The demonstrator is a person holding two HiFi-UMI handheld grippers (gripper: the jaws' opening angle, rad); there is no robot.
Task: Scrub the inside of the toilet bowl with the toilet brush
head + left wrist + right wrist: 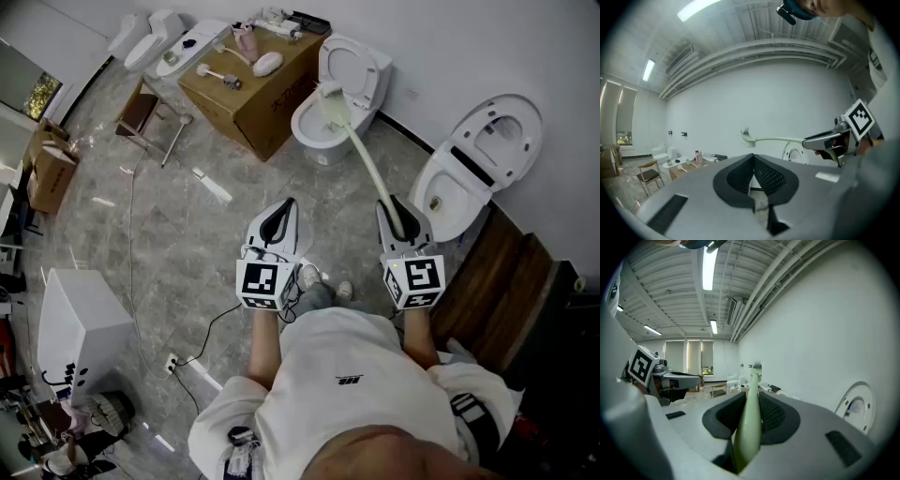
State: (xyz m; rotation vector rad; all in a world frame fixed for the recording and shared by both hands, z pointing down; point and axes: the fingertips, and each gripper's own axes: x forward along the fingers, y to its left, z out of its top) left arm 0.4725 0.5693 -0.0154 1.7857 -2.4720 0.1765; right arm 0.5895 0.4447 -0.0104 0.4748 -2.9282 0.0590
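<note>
A white toilet (309,129) with its lid raised stands against the far wall. A pale green toilet brush (361,155) reaches from my right gripper (393,210) up to it, the bristle head (331,99) hanging over the bowl's rim. The right gripper is shut on the brush handle (749,427), which runs straight out between the jaws to the brush head (756,367). My left gripper (282,211) hovers level beside it, shut with nothing between its jaws (752,177). In the left gripper view the brush (749,137) shows in the air ahead.
A second open toilet (469,178) stands at the right, with a dark wooden bench (497,281) nearer me. A cardboard box (253,89) with small items sits left of the target toilet. More toilets (155,42), a chair (141,111) and a white cabinet (80,323) lie left.
</note>
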